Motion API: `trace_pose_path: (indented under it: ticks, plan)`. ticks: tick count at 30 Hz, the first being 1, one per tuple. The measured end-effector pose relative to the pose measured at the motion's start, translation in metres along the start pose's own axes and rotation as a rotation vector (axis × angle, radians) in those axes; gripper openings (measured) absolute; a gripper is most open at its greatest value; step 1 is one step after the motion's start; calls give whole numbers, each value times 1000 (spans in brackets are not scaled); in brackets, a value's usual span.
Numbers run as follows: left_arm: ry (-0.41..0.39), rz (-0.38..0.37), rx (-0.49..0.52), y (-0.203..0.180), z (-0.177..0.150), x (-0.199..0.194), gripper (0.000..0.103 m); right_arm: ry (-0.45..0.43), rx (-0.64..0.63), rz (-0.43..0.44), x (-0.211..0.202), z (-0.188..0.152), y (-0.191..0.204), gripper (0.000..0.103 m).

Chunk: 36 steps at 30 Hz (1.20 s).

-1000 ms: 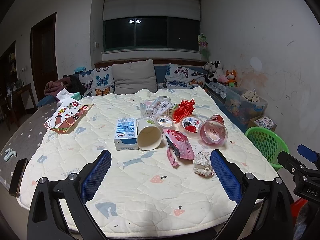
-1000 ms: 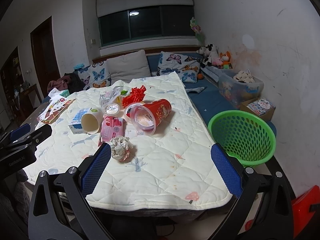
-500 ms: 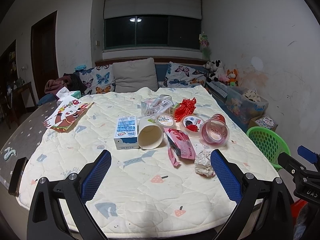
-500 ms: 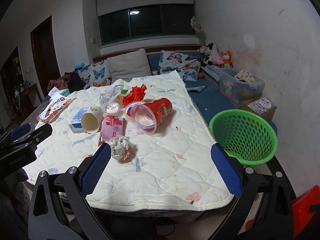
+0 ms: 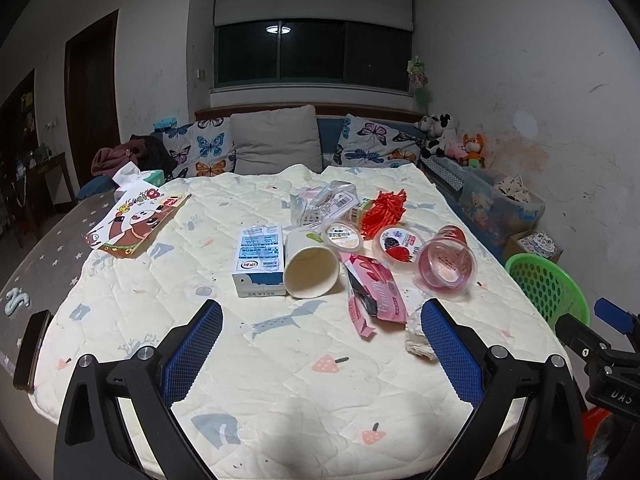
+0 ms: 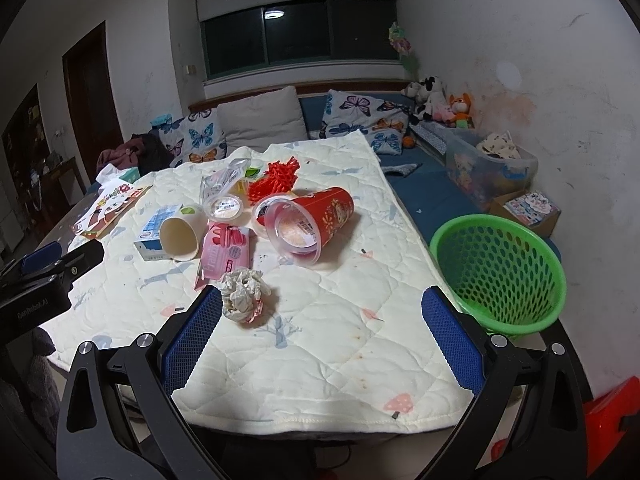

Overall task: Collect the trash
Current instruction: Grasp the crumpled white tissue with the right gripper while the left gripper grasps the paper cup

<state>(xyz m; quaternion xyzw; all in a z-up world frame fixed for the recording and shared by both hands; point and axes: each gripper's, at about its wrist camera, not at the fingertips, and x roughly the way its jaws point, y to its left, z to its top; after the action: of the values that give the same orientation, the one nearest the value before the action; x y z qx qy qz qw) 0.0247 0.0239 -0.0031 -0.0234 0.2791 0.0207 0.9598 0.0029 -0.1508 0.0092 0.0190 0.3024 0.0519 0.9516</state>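
Observation:
Trash lies on a quilted table cover (image 5: 280, 360): a blue-white milk carton (image 5: 258, 260), a tipped paper cup (image 5: 311, 268), a pink wrapper (image 5: 376, 292), a red lidded cup (image 6: 308, 224) on its side, two small lidded tubs, a red plastic bundle (image 5: 386, 212) and a crumpled paper ball (image 6: 244, 292). A green mesh basket (image 6: 500, 272) stands right of the table. My left gripper (image 5: 320, 352) is open over the near cover, holding nothing. My right gripper (image 6: 322, 340) is open too, its left finger just beside the paper ball.
A picture book (image 5: 136, 220) and a tissue box (image 5: 144, 176) sit at the table's far left. A phone (image 5: 30, 350) lies on the left edge. Behind are a cushioned bench (image 5: 276, 144), a storage bin (image 6: 488, 164) and a red stool (image 6: 612, 412).
Both grippers have eased forward and slightly down toward the table; the right one's left finger now sits close to the paper ball. Nothing on the table has moved.

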Motion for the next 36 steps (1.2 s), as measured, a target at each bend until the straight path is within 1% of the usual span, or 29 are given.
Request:
trace_pose_path:
  ticks: [10, 18, 29, 36]
  plan:
    - [53, 28, -23, 17, 10, 31, 97, 51, -26, 29, 32, 9, 12, 99]
    - [95, 54, -37, 30, 17, 56, 97, 100, -66, 86, 61, 12, 31, 99]
    - [155, 77, -64, 48, 18, 91, 97, 175, -93, 186, 102, 2, 55, 98]
    - [197, 72, -75, 51, 14, 109, 97, 218, -101, 197, 128, -3, 60, 96]
